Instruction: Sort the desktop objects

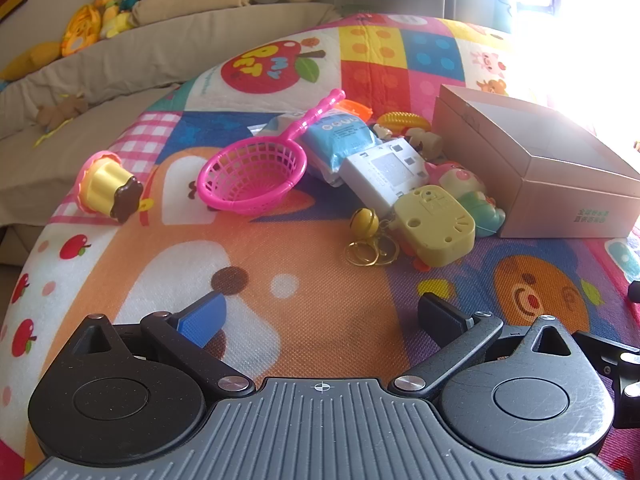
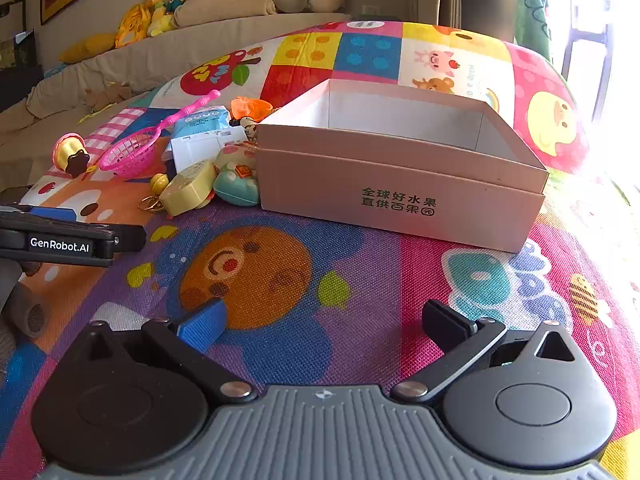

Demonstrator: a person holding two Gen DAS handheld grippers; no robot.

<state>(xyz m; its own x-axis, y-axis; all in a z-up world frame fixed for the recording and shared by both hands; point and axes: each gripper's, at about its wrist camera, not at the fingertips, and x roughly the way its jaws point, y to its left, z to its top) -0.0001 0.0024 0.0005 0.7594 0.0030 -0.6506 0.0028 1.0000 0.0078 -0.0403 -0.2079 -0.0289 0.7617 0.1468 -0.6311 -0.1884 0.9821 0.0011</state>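
A pile of small toys lies on a colourful play mat: a pink net scoop (image 1: 252,176), a yellow cupcake toy (image 1: 106,186) on its side, a blue packet (image 1: 340,136), a white device (image 1: 384,174), a yellow block toy (image 1: 434,224) and a gold bell with key rings (image 1: 366,236). An open pink cardboard box (image 2: 400,184) stands right of the pile and looks empty. My left gripper (image 1: 320,316) is open and empty, short of the pile. My right gripper (image 2: 322,322) is open and empty in front of the box. The left gripper also shows in the right wrist view (image 2: 72,240).
A beige sofa (image 1: 120,60) with plush toys and cushions runs along the far left. A pink and green figure toy (image 1: 476,196) leans against the box (image 1: 552,172). Bright window glare washes out the far right. The mat (image 2: 280,272) in front of both grippers is bare.
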